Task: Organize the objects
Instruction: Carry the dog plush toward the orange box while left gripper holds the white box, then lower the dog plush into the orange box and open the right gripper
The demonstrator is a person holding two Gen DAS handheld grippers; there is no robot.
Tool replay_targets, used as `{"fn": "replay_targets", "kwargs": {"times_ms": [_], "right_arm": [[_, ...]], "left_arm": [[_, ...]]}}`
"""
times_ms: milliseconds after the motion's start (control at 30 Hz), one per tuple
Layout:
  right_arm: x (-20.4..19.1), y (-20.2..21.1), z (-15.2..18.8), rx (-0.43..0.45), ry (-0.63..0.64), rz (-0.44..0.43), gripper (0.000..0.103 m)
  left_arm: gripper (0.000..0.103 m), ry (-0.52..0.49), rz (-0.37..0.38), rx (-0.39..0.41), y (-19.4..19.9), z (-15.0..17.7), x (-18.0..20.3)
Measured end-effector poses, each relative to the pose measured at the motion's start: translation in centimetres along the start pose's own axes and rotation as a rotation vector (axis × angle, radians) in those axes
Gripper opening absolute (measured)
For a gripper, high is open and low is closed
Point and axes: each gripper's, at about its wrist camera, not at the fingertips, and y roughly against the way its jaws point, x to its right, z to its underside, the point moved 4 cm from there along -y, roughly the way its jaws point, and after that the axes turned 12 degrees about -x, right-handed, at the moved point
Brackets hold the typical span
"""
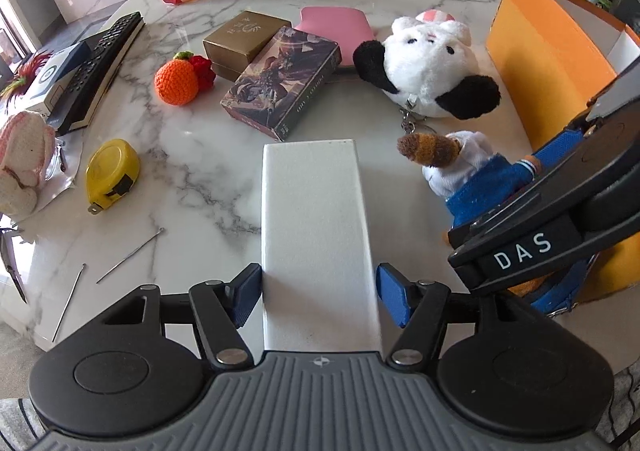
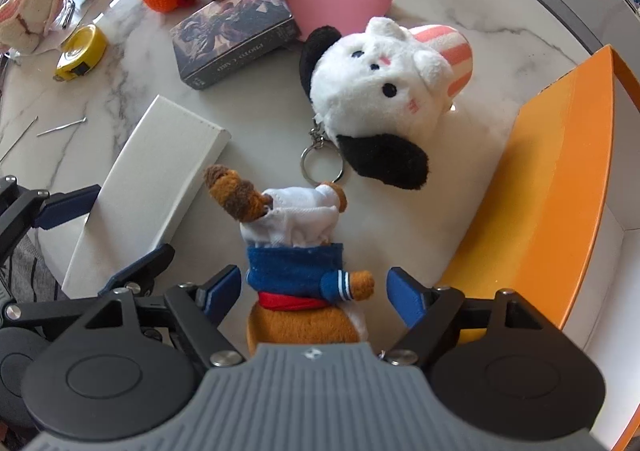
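Observation:
A long white box [image 1: 316, 219] lies flat on the marble table [image 1: 192, 191], and my left gripper [image 1: 320, 295] straddles its near end, open; a thin gap shows beside the right pad. In the right wrist view the same white box [image 2: 156, 171] runs diagonally beside a small brown plush [image 2: 296, 251] in a blue jacket and white hood. My right gripper [image 2: 314, 295] points down over that plush, open, with a gap on each side of it. The orange box [image 2: 560, 179] stands open just to the right.
A white plush [image 2: 376, 83] with black ears and a key ring [image 2: 322, 167] lies just beyond the brown plush. Farther back are a card box [image 1: 284, 79], gold box [image 1: 244, 39], pink pouch [image 1: 332, 21] and crochet orange [image 1: 176, 79]. A yellow tape measure [image 1: 110, 175], remote [image 1: 104, 59] and metal picks [image 1: 128, 257] lie left.

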Motion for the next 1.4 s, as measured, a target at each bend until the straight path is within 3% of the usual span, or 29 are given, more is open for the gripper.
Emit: {"fn": "replay_targets", "kwargs": {"times_ms": [133, 200, 333, 467, 600, 833, 1067, 1300, 1400], "right_arm": [[-0.1, -1.6, 0.0, -0.007, 0.019, 0.015, 0.078], [-0.2, -1.8, 0.1, 0.008, 0.018, -0.007, 0.062], [-0.2, -1.7, 0.7, 0.053, -0.009, -0.021, 0.048], [0.6, -1.0, 1.5, 0.116, -0.058, 0.015, 0.046], [1.7, -0.3, 2.7, 0.203, -0.156, -0.076, 0.045], [1.5, 2.3, 4.2, 0.369, -0.233, -0.160, 0.045], [2.8, 5.1, 6.3, 0.510, -0.295, -0.259, 0.045], [5.2, 8.0, 9.0, 0.615, -0.351, -0.286, 0.045], [7.1, 9.3, 10.3, 0.660, -0.398, -0.282, 0.045]], "left_arm": [[0.078, -0.014, -0.028, -0.006, -0.7, -0.1, 0.5], [0.078, -0.002, -0.015, -0.005, -0.8, -0.1, 0.3], [0.070, 0.027, -0.014, 0.009, -0.5, -0.1, 0.1], [0.070, 0.079, 0.021, 0.016, -0.5, -0.3, -0.7], [0.069, 0.096, 0.013, 0.032, -0.5, -0.3, -0.6], [0.069, 0.181, -0.012, 0.082, 0.0, -0.1, -1.8], [0.069, 0.200, 0.091, 0.132, 1.1, -0.3, -1.6], [0.069, 0.198, 0.242, 0.228, 3.3, -0.6, -1.2], [0.069, 0.188, 0.269, 0.257, 3.9, -0.7, -0.9]]}}
